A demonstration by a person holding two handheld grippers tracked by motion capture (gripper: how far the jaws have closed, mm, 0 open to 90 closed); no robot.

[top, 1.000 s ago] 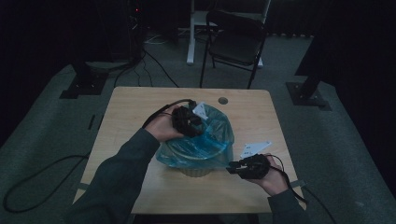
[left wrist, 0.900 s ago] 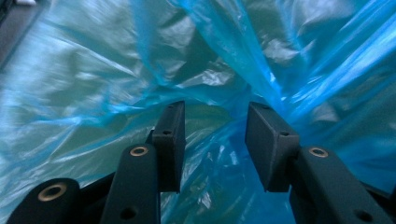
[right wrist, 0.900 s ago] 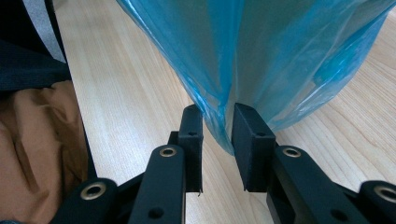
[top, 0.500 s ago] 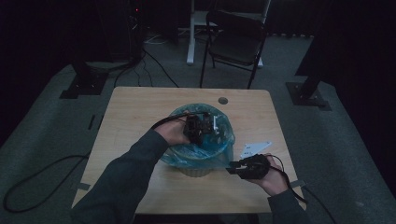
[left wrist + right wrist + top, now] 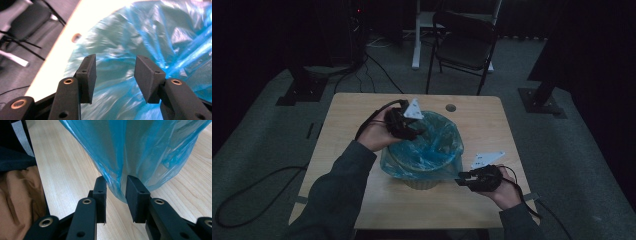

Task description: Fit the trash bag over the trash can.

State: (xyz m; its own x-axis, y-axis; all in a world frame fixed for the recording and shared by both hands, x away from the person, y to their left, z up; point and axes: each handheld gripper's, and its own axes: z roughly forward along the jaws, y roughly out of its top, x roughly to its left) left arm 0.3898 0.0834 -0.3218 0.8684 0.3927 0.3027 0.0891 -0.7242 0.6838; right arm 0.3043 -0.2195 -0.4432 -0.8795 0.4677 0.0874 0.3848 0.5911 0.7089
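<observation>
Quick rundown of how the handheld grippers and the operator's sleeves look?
Both the left gripper and the right gripper are black, each with two flat rectangular pads, brass-ringed screw holes, a grey triangular plate on top and a trailing black cable. Sleeves are dark grey-green.

Dim studio: black curtains (image 5: pixel 257 45), stand bases (image 5: pixel 297 92), floor cables (image 5: pixel 377 65).

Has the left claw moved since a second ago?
Yes. The left claw swung across the blue bag toward the table's hole, then drew back left over the bin's near-left rim; its jaws have just been opening, nothing between them.
</observation>
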